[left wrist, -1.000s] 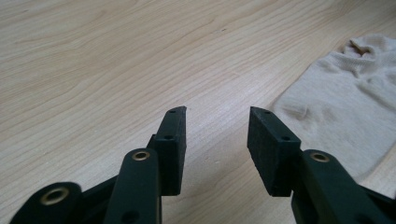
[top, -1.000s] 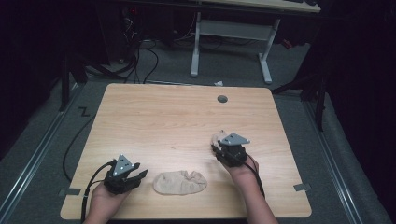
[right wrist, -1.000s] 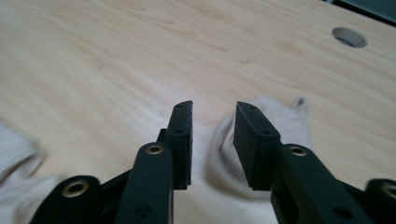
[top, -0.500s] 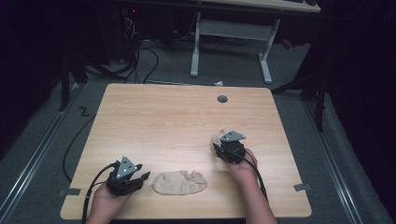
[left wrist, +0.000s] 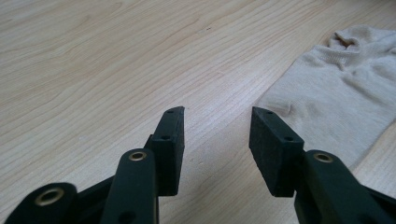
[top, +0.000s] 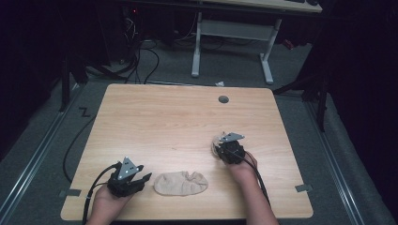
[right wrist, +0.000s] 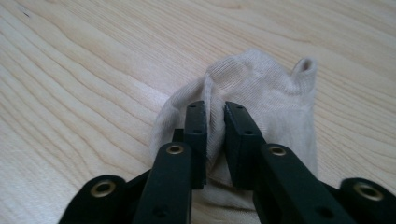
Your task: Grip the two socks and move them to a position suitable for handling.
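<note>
Flat sock (top: 181,183): long axis 3–9 o'clock on the tabletop (top: 178,122)
Left tongs (left wrist: 217,126): wide, bare
Right tongs (right wrist: 215,123): pinching the bunched sock (right wrist: 261,88)

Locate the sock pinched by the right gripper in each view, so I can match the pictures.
High view: the pinched sock is a small pale bunch at right of centre, at the right gripper.
Left gripper view: not in it; the cloth at right is the flat sock.
Right gripper view: centre, a fold clamped between the jaws.
Shared landmark: the light wooden table.
</note>
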`<state>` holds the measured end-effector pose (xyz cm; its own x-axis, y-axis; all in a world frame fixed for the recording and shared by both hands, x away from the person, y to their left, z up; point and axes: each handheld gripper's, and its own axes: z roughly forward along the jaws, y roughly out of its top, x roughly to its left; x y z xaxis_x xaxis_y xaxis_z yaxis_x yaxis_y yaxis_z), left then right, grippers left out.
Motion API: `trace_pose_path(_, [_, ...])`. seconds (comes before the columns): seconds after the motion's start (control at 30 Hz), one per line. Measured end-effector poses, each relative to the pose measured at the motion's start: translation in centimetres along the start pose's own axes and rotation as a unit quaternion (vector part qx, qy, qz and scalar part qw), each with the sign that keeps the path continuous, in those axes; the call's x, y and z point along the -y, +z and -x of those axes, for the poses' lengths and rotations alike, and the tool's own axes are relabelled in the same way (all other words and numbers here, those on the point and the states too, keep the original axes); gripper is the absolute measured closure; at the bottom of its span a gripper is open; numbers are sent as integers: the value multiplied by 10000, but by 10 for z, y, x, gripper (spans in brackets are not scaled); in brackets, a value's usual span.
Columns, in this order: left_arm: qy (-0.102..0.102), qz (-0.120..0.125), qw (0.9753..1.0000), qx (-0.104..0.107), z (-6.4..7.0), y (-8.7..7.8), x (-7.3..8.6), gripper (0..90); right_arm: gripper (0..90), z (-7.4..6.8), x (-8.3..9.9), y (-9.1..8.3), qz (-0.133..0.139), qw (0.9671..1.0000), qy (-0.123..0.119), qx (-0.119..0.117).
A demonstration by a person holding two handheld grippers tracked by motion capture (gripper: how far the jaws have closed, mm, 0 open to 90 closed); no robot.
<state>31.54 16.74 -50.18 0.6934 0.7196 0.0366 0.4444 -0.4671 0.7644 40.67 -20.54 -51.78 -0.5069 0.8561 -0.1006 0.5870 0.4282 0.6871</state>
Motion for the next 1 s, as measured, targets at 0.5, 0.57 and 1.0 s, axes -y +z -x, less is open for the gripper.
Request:
trace_pose_path(0.5, [48,-15,10000,5,1,1,0,554,817,10,-3,-35,741,9956,552,-134])
trace_pose_path(0.57, [46,-10,10000,11,1,1,0,554,817,16,-1,-39,811,9945,663,-92])
trace_pose_path(1.0, [31,8,10000,-5,0,1,0,555,795,55,20,-49,812,9879,1304,235])
